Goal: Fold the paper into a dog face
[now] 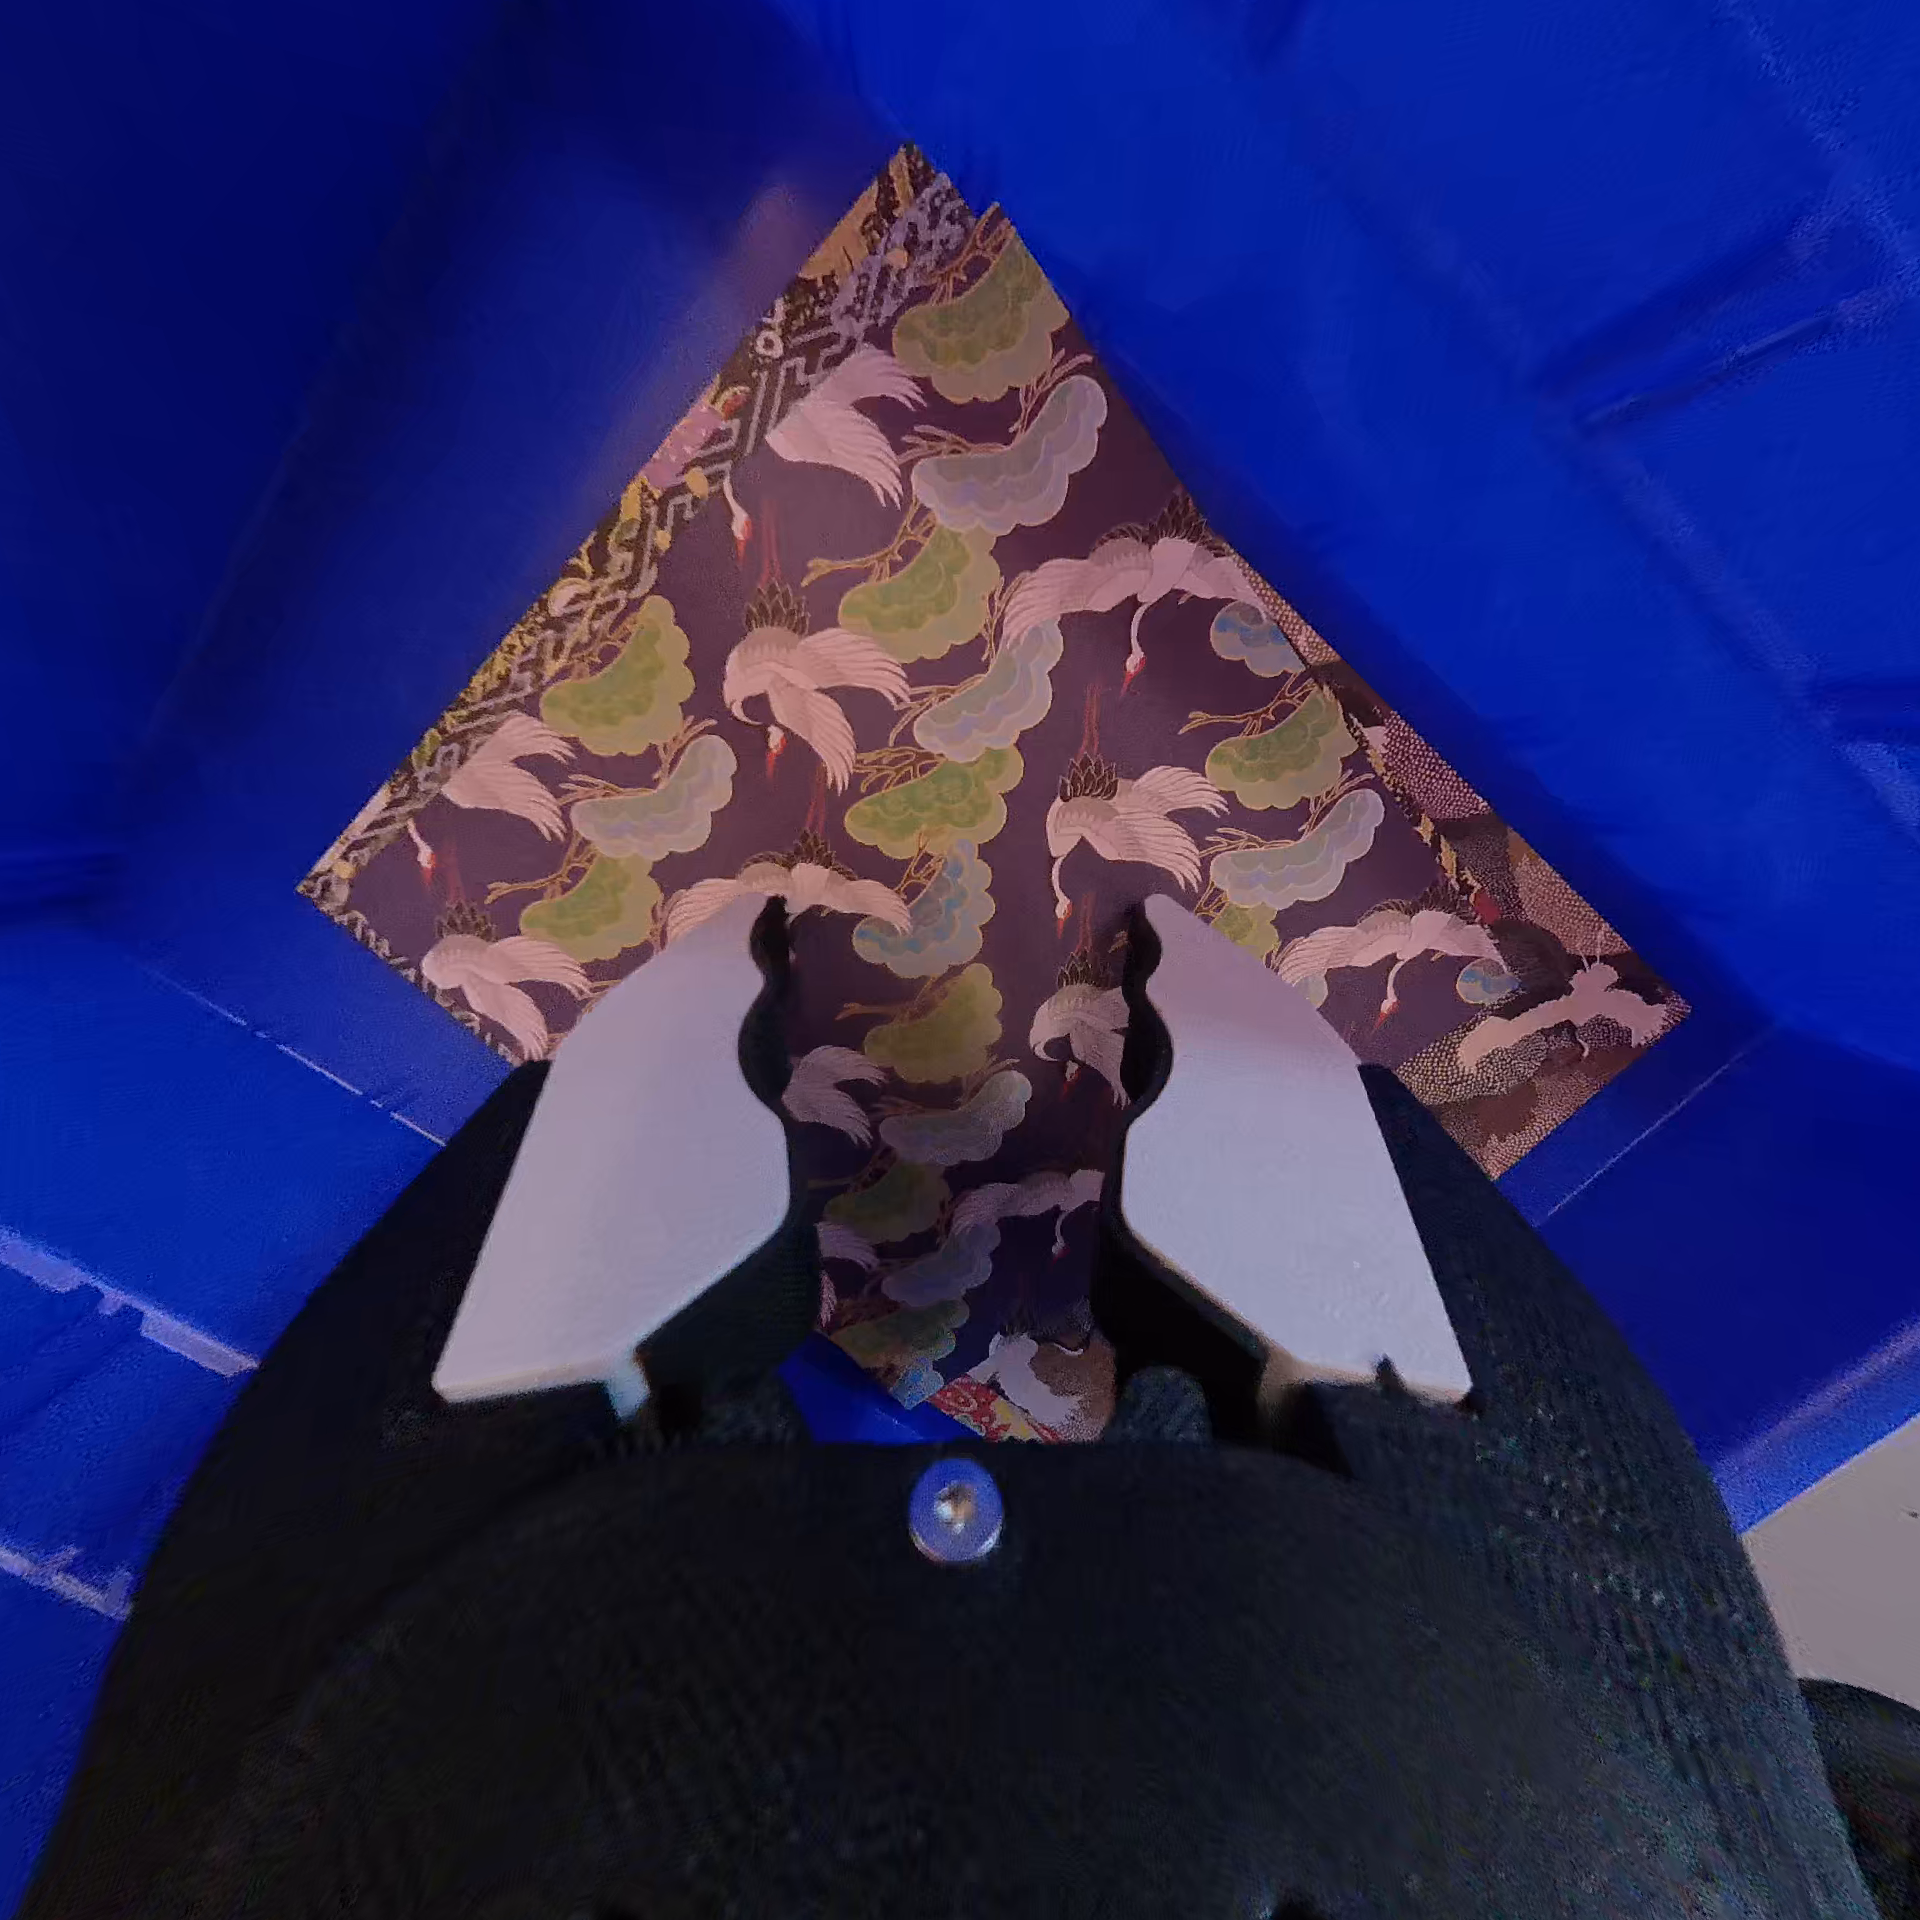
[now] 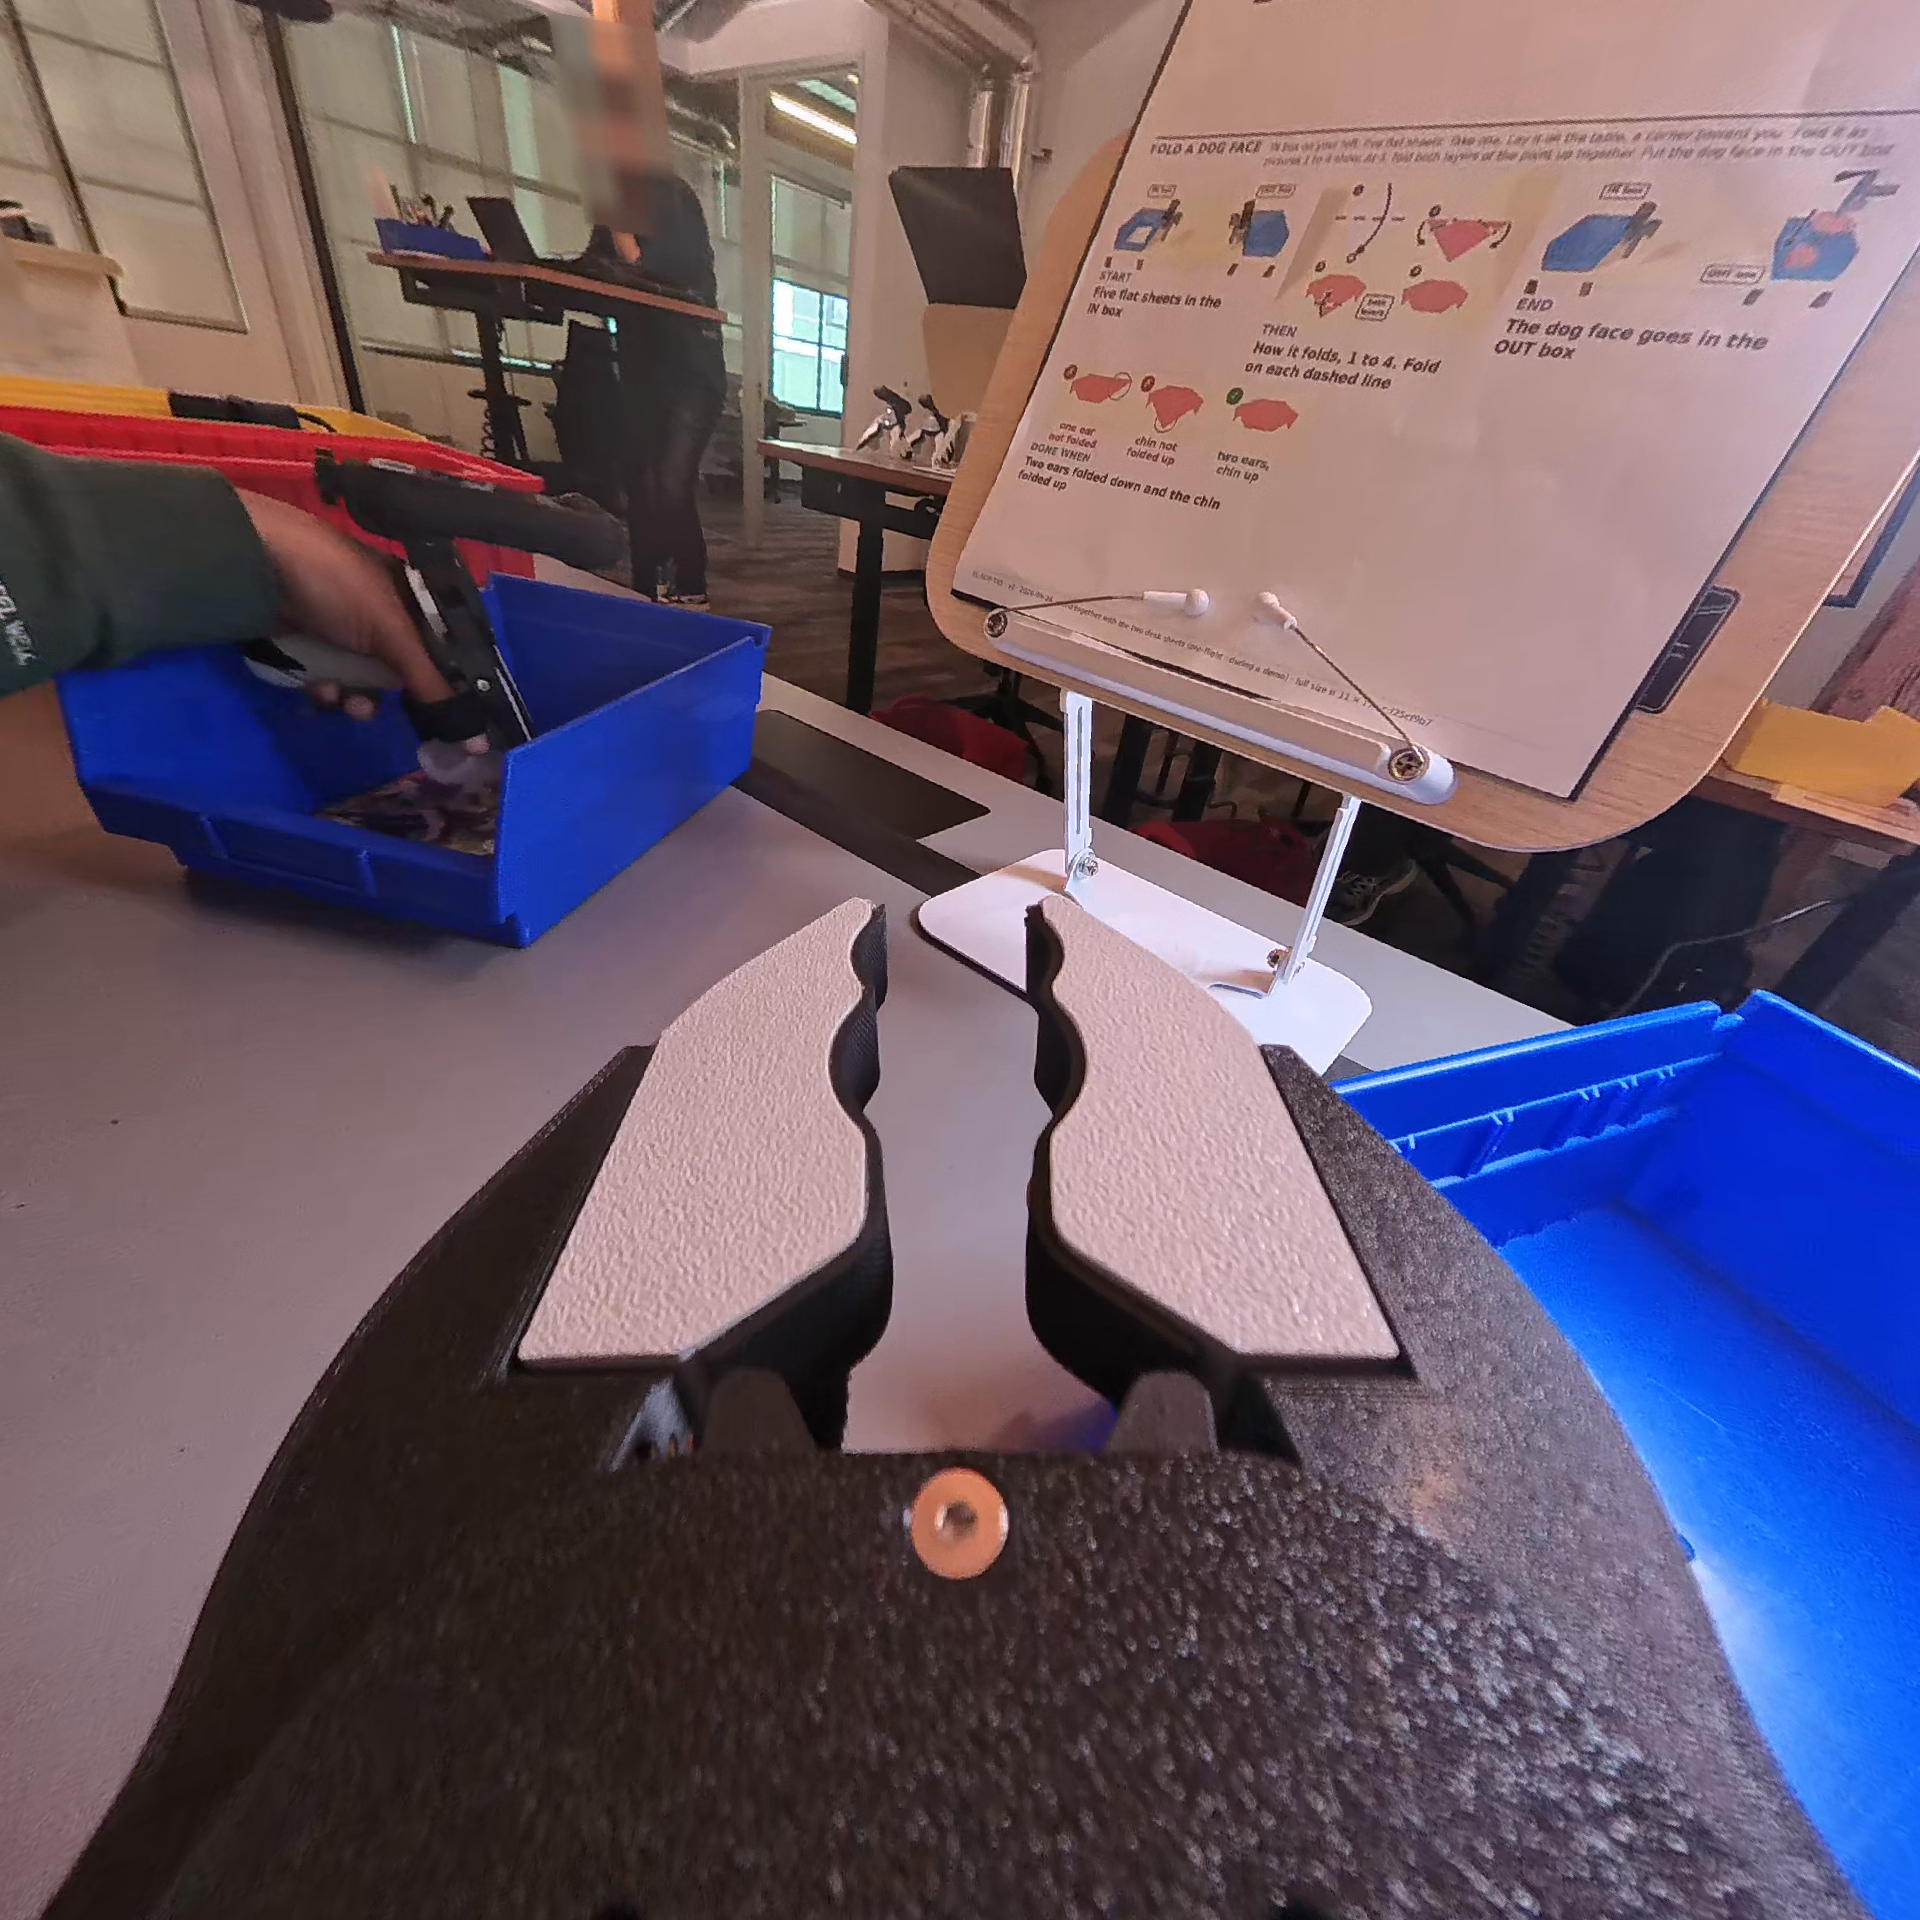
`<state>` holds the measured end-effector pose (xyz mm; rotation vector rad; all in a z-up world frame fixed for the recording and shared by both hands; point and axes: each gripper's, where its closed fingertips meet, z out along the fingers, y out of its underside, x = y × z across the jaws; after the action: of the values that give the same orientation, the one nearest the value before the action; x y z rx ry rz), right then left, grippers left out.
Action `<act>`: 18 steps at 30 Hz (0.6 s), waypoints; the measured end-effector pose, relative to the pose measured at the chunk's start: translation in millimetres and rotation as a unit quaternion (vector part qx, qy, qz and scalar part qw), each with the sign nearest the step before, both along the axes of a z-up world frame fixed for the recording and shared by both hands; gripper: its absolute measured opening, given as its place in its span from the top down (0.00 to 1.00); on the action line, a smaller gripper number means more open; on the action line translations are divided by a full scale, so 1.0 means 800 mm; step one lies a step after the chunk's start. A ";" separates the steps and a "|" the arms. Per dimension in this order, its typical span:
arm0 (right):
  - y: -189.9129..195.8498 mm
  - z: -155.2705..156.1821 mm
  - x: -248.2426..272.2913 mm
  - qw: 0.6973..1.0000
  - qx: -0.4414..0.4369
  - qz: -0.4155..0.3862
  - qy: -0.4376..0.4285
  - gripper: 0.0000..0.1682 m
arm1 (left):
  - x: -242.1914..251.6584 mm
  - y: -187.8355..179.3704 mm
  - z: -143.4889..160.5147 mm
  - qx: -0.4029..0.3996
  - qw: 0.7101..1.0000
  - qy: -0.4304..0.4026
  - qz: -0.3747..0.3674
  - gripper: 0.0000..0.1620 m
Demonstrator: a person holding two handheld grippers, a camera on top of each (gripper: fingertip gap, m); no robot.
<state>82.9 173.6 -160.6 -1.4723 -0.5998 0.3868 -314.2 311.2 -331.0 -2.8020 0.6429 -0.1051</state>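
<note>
Two blue bins stand on a pale grey worktop (image 2: 260,1091): one at the left (image 2: 623,769), one at the right edge (image 2: 1714,1299). Inside the left bin the left tool (image 1: 951,914) hangs over a stack of patterned paper (image 1: 935,644), its fingers apart with nothing between them. The top sheet, dark with white cranes and green clouds, lies flat on the bin floor, a corner pointing toward the camera; edges of other sheets peek out beneath it. The right tool (image 2: 956,914) hovers above bare worktop, fingers apart and empty. Beyond it a wooden board on a white stand (image 2: 1143,935) carries an instruction sheet (image 2: 1455,416). Behind are red and yellow bins (image 2: 208,426), desks, large windows, and a standing person (image 2: 665,312).
</note>
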 end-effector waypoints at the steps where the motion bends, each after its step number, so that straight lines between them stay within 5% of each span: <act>1: 0.000 0.000 0.000 1.000 0.000 0.000 0.000 0.85 | -0.001 -0.001 0.000 0.000 1.000 0.000 -0.002 0.65; 3: 0.000 0.000 0.000 1.000 -0.001 0.000 0.000 0.85 | 0.000 -0.003 0.002 0.000 1.000 -0.001 -0.013 0.86; 7: 0.000 -0.001 -0.001 1.000 -0.002 0.001 -0.001 0.85 | 0.000 -0.004 0.003 0.002 1.000 -0.004 -0.019 0.88; 11: -0.001 0.001 0.000 1.000 -0.001 0.000 0.002 0.85 | -0.004 0.016 0.011 0.045 0.999 0.003 0.000 0.37; 13: -0.001 0.001 0.000 1.000 -0.002 0.000 0.001 0.85 | -0.008 0.016 -0.001 0.031 0.999 0.025 -0.005 0.21; 18: 0.001 -0.003 0.002 1.000 -0.009 -0.001 0.001 0.85 | 0.009 0.008 -0.013 -0.003 1.000 0.005 -0.022 0.18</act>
<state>84.8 174.4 -162.7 -1.4894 -0.5956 0.3928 -307.2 317.4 -341.3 -2.7961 0.7083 -0.1027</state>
